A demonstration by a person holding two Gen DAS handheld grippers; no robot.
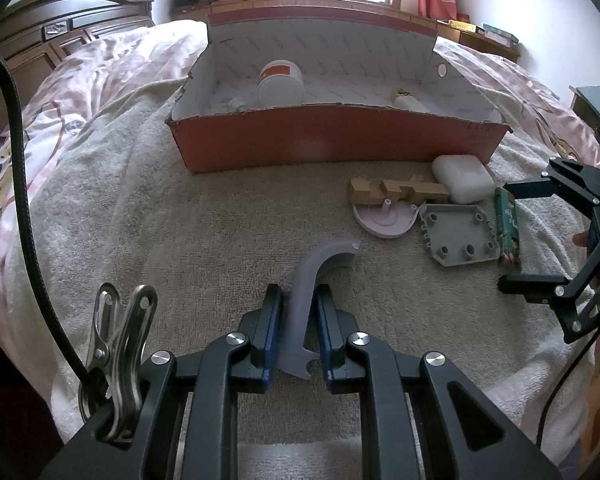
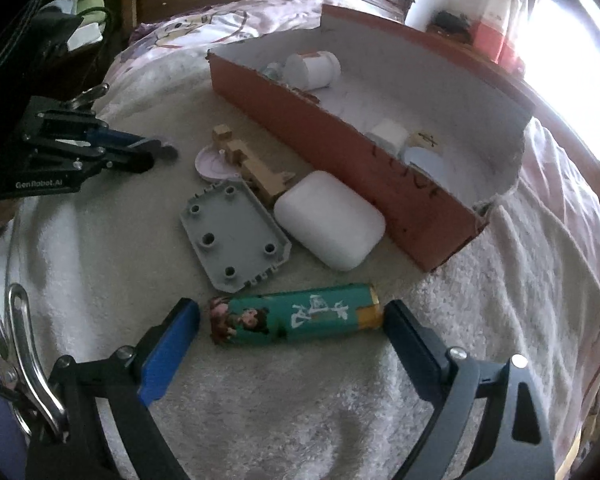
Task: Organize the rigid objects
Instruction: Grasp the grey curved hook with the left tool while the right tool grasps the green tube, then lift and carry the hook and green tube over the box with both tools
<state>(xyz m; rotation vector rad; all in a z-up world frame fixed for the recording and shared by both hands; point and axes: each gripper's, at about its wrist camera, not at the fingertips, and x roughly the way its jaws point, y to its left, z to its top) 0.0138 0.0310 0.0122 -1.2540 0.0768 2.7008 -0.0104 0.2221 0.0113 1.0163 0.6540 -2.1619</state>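
The left gripper (image 1: pixel 298 320) had its fingers (image 1: pixel 270 332) clenched on the straight shank of a grey plastic hook (image 1: pixel 302 304), whose curved end reached forward over the towel (image 1: pixel 180 232) spread on the bed. The hook looked thin, stiff and light; a hold on the flat shank seemed sound, though so narrow a piece could pivot between the pads if tilted.

The right gripper (image 2: pixel 292 332) stood with its fingers (image 2: pixel 168 344) spread wide, one at each end of a green printed tube (image 2: pixel 296 314) lying on its side on the towel, apparently touching neither end. The tube looked rigid, light and glossy, so probably slippery and apt to roll. Held end to end it would leave little margin; a grip across its middle seemed the safer choice.

Just beyond the tube lay a grey plate with round holes (image 2: pixel 234 236), flat and low, likely hard to lift except by an edge. Beside it sat a white rounded case (image 2: pixel 330 220), smooth and bulky, close to the wall of the orange cardboard box (image 2: pixel 340 152). A wooden block piece (image 2: pixel 252 168) lay partly over a pink disc (image 2: pixel 212 164).

Inside the box, a white jar (image 2: pixel 312 68) lay on its side near one end, with smaller pale items toward the other. Five things remained outside, by my reckoning.
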